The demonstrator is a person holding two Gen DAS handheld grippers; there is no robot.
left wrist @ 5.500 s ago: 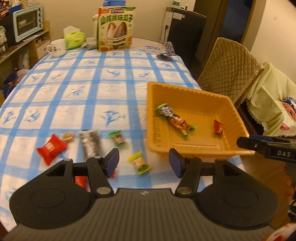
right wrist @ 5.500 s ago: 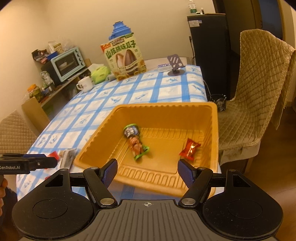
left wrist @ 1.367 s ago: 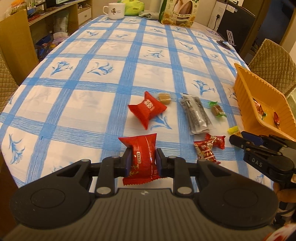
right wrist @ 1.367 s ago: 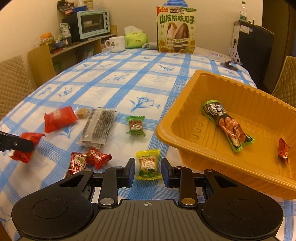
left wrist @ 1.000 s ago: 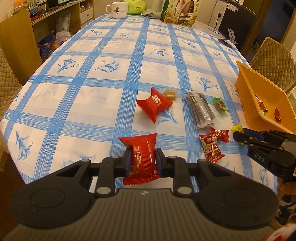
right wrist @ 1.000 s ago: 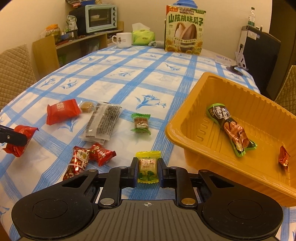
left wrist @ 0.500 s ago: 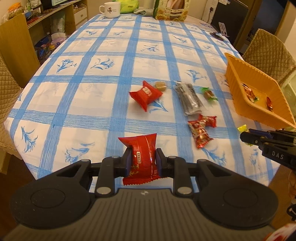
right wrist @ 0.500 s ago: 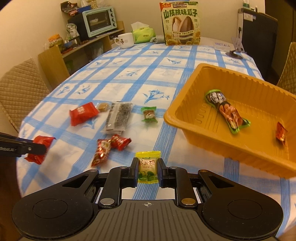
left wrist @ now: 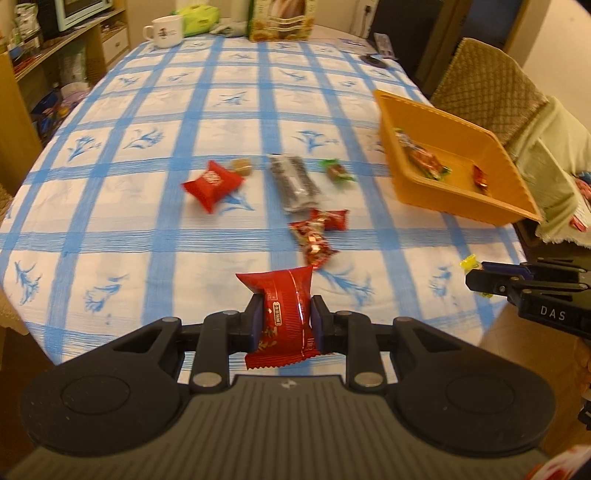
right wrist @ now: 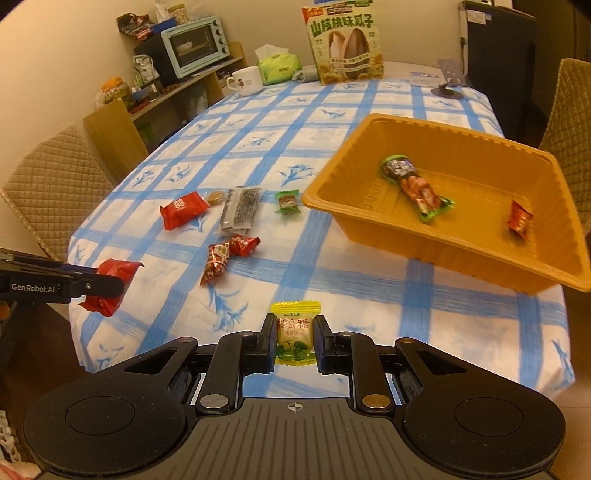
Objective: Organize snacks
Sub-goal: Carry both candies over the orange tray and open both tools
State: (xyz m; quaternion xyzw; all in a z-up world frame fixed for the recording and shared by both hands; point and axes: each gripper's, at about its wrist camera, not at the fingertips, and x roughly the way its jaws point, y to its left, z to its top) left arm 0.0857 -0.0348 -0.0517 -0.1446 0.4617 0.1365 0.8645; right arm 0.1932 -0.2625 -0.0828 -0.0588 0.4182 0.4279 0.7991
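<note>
Left hand-held gripper clamps crinkly red packet (glossy foil); right hand-held gripper pinches square yellow candy

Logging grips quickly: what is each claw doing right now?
Left claw: closed on a red snack packet.
Right claw: closed on a yellow candy.

sunflower-seed box cut off by top edge, snacks inside orange tray motion-blurred, wrapper print unreadable
</note>
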